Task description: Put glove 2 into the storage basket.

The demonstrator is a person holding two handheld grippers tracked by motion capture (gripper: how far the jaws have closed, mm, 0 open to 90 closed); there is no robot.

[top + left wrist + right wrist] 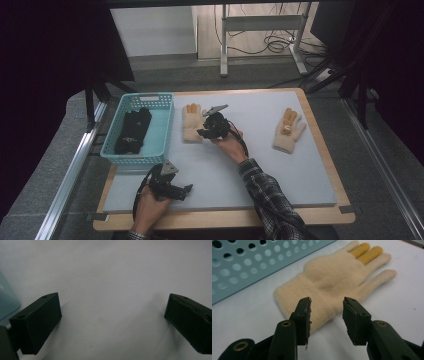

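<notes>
Right gripper [325, 315] jaws part-open, empty, closing in on cream glove [332, 285] lying flat just beside basket [160, 125], at its 3 o'clock | left gripper [112, 322] jaws wide, empty | risk: pinching cuff edge only, glove slips or drags against basket.

Cream gloves with orange fingers: two, one [192, 122] at upper centre of the high view, just right of the basket, the other [288, 131] at centre right. Teal perforated baskets: one [161, 131], at centre left. Black gloves [132, 130] inside it: a dark bundle, number cannot be told. Handheld grippers: two, one [186, 189] at lower centre-left, one [201, 133] at centre.
</notes>
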